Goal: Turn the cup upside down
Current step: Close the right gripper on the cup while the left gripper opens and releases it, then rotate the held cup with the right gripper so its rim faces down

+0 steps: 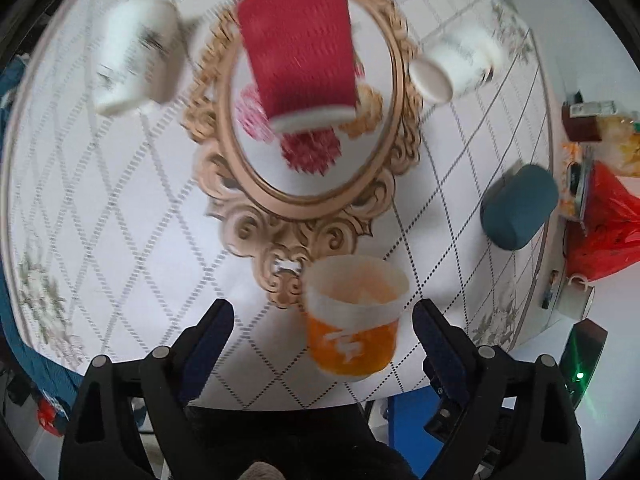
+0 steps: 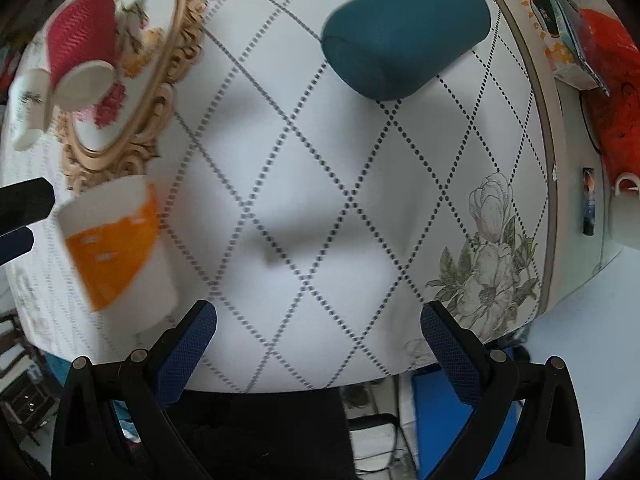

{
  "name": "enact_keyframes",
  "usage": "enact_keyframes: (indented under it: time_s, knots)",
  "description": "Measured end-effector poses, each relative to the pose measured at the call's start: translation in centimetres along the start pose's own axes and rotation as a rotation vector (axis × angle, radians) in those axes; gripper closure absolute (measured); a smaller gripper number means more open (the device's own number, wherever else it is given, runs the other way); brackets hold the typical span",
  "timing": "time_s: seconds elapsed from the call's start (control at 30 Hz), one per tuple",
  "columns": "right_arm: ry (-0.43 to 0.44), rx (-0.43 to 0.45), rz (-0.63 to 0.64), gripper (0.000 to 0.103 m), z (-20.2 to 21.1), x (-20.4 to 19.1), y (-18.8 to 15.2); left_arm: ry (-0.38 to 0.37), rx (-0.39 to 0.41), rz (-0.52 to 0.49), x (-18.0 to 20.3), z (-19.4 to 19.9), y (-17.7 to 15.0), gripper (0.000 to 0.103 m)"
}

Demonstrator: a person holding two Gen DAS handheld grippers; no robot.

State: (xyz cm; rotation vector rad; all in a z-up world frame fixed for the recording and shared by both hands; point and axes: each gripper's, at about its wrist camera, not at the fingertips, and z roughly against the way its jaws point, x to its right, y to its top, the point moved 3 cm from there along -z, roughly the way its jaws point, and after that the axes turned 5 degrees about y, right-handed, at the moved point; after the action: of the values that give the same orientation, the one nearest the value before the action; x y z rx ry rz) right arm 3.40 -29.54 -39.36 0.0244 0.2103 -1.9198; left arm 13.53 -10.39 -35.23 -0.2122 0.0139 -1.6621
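An orange and white paper cup [image 1: 352, 320] stands upright, mouth up, on the white tablecloth near the front edge; it also shows in the right wrist view [image 2: 116, 248]. My left gripper [image 1: 324, 332] is open and empty, its fingers on either side of the cup and a little nearer than it. My right gripper [image 2: 318, 336] is open and empty over bare cloth, to the right of the cup. A red ribbed paper cup [image 1: 300, 52] stands upside down on the gold-framed tray [image 1: 288, 200]. A dark teal cup [image 2: 404, 32] stands upside down further right.
Two white floral mugs [image 1: 132, 56] [image 1: 456, 60] stand upside down on either side of the tray. Beyond the table's right edge [image 2: 548, 184] are a red bag [image 2: 616, 88], boxes and a white mug [image 2: 628, 200]. The left gripper's finger [image 2: 24, 200] shows at the right wrist view's left edge.
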Motion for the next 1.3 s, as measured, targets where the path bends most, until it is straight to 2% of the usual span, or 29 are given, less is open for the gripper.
enact_keyframes:
  time_s: [0.07,0.13,0.27,0.43,0.53,0.87,1.0,1.1,1.13,1.2,1.3]
  knots:
    - [0.097,0.027,0.01,0.0,0.9,-1.3,-0.1,0.024,0.048,0.014,-1.9,1.7,-0.5,0.011]
    - [0.153,0.048,0.036,0.0,1.3,-3.0,-0.2,0.054,0.085,0.029,-3.3,3.0,-0.9,0.011]
    - [0.215,0.054,0.068,0.007,0.7,-6.2,0.3,0.134,0.123,0.063,-5.7,3.1,-2.2,0.011]
    - [0.209,0.025,0.086,0.031,-0.8,-8.1,0.5,0.181,0.099,0.102,-8.1,1.4,-3.6,0.011]
    - [0.207,0.019,0.091,0.037,-1.4,-8.9,0.5,0.215,0.105,0.107,-9.0,0.7,-4.4,0.011]
    - [0.185,0.017,0.106,0.039,-1.4,-9.0,0.4,0.253,0.097,0.092,-9.5,-1.0,-5.3,0.011]
    - [0.188,0.016,0.103,0.038,-1.1,-8.9,0.4,0.266,0.115,0.089,-9.7,-0.9,-5.3,0.011]
    - [0.212,0.037,0.099,0.034,0.1,-8.2,0.3,0.285,0.148,0.078,-9.8,-0.4,-5.4,0.011]
    - [0.206,0.052,0.114,0.029,0.8,-8.1,0.2,0.285,0.157,0.075,-9.9,-0.4,-5.4,0.011]
    - [0.184,0.081,0.166,0.025,2.3,-8.2,-0.1,0.294,0.173,0.069,-10.0,-0.2,-5.3,0.011]
    - [0.057,0.154,0.366,0.018,5.3,-9.3,-0.6,0.296,0.179,0.059,-10.1,-0.6,-5.2,0.011]
